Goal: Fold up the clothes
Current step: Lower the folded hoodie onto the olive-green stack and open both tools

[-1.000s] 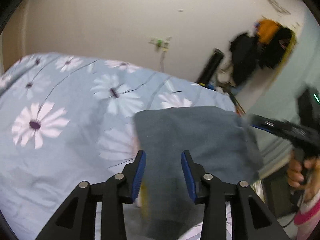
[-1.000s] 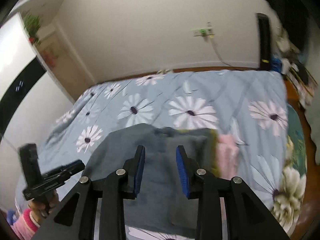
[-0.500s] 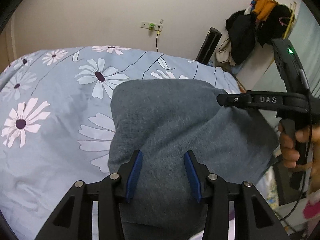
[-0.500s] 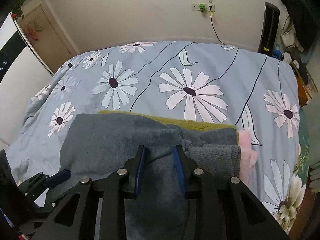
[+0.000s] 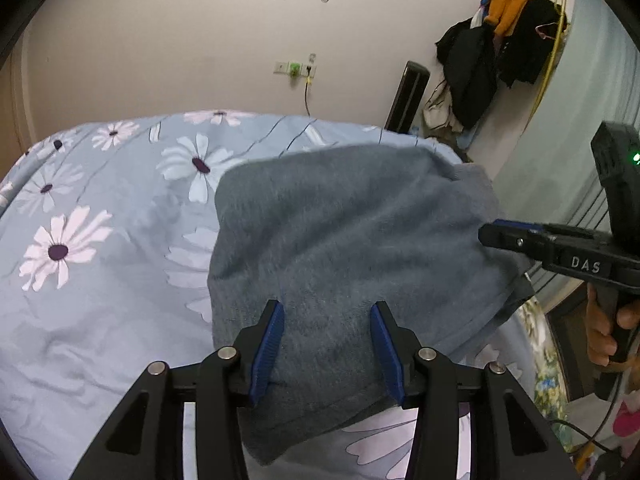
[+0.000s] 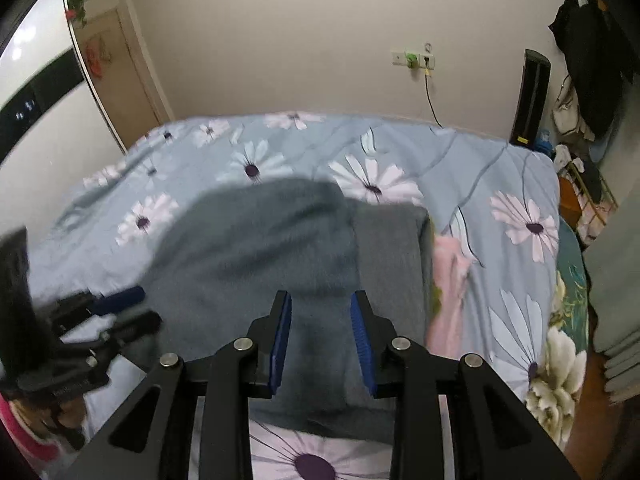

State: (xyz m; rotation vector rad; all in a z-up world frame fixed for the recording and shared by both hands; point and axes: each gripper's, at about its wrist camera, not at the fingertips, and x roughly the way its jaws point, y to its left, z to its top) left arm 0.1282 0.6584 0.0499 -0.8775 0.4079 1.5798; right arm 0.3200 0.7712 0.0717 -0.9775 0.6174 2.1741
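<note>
A dark grey-blue garment [image 5: 352,220] lies bulging on the flowered bed [image 5: 80,300]. My left gripper [image 5: 328,308] sits over its near edge. The blue pads [image 5: 272,344] stand apart, fabric fills the gap and I see no pinch. My right gripper [image 5: 486,236] reaches onto the garment's right edge, with a hand [image 5: 604,336] on its handle. In the right wrist view the garment [image 6: 248,248] partly covers a stack of folded clothes: lighter grey [image 6: 392,248], then pink [image 6: 448,272]. My right gripper [image 6: 320,298] has its pads apart over the fabric. The left gripper [image 6: 132,308] is blurred at the left.
The bedspread [image 6: 500,184] runs back to a wall with a socket [image 5: 294,68]. A black tower [image 5: 408,92] and hanging clothes [image 5: 500,48] stand at the back right. A door [image 6: 120,80] is at the far left, with cluttered floor [image 6: 592,200] beside the bed.
The garment, held up a second ago, has come down onto the bed and the folded stack. Both grippers sank with it. The left jaws stand a little wider.
</note>
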